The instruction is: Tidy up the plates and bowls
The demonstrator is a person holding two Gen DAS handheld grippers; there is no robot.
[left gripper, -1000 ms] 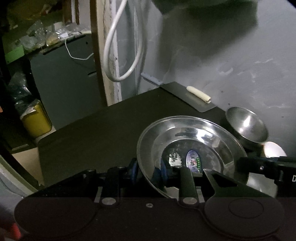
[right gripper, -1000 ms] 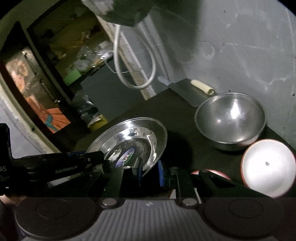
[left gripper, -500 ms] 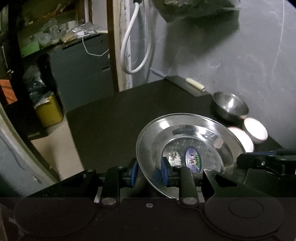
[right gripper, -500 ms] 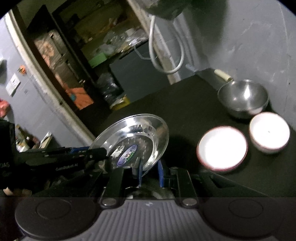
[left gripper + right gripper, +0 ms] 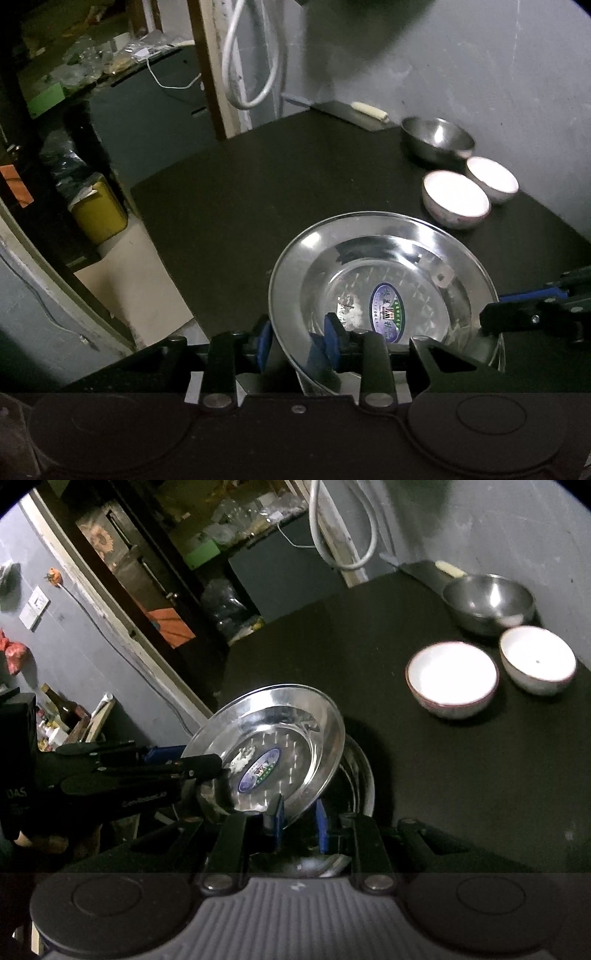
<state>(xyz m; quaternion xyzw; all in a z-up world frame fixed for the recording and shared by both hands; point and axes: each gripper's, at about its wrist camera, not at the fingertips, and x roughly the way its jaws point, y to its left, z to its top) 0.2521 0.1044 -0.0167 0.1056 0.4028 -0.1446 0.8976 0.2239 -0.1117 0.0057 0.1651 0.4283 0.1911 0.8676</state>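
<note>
Left gripper [image 5: 297, 341]: we see its blue pads on either side of the steel plate [image 5: 380, 284] rim; the jaws are opening and a gap shows at the left pad.
Right gripper [image 5: 298, 821]: we read it as clenched on the plate's near edge.
Steel plate: tilted, carried above the black table [image 5: 461, 775], label sticker facing up.
Second plate [image 5: 360, 775]: partly hidden beneath the first; we cannot tell whether they touch.
White bowls [image 5: 452, 679]: two, side by side, far right.
Steel bowl [image 5: 489, 602]: behind them, near the wall.
</note>
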